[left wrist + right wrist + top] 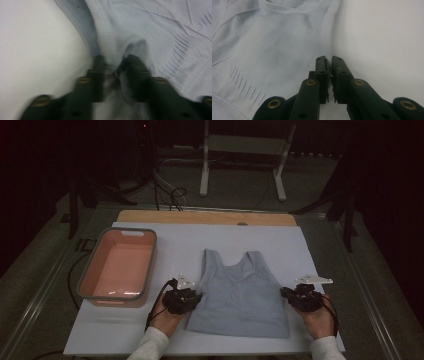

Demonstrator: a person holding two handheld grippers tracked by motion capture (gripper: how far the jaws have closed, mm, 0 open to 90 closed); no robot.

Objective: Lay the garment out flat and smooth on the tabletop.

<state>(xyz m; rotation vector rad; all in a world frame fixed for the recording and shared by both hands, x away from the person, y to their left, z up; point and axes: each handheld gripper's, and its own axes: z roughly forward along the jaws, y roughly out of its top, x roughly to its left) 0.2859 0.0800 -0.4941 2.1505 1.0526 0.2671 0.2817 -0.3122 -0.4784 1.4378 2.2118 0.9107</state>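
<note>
A pale blue sleeveless top [239, 295] lies flat on the white table cover, neck toward the far side. My left gripper [196, 298] sits at its left side edge. In the left gripper view its jaws pinch a bunched fold of the top [112, 45], gripper [113, 62] shut on it. My right gripper [285, 292] sits at the top's right side edge. In the right gripper view the gripper [329, 62] is shut on the ribbed armhole edge of the top [274, 50], the fabric caught between the jaws.
A pink rectangular tub [120, 266] with a grey rim stands at the left of the white cover [280, 232]. A wooden strip [205, 217] runs along the table's far edge. Cables and a white stand [242, 150] lie on the floor beyond.
</note>
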